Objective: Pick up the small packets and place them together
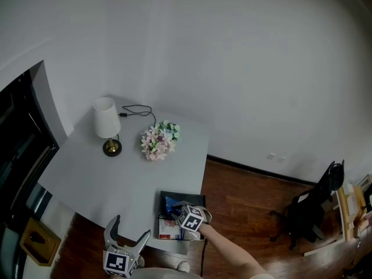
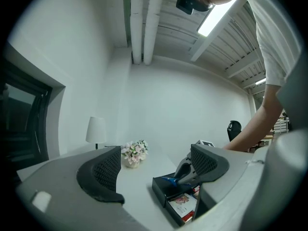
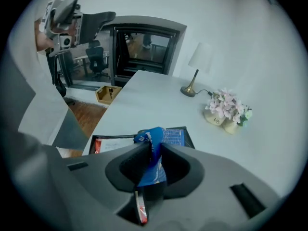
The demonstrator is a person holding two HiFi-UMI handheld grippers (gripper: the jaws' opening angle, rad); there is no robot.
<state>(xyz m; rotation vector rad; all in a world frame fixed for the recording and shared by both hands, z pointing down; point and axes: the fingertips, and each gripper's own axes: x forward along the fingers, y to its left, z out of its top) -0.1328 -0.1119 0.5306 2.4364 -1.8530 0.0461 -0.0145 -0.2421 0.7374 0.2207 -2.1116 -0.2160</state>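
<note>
Right claw [image 3: 153, 149] pinches a crumpled blue foil packet [image 3: 147, 136] over the black rectangular tray [image 3: 187, 134]; left claw [image 2: 155, 163] is spread and empty; the gathering seems unfinished.

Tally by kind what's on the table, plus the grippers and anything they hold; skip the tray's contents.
Lamp: 1
Flower arrangement: 1
Black tray: 1
Grippers: 2 (left gripper, right gripper)
Blue packet, held by the right gripper: 1
Total: 6
</note>
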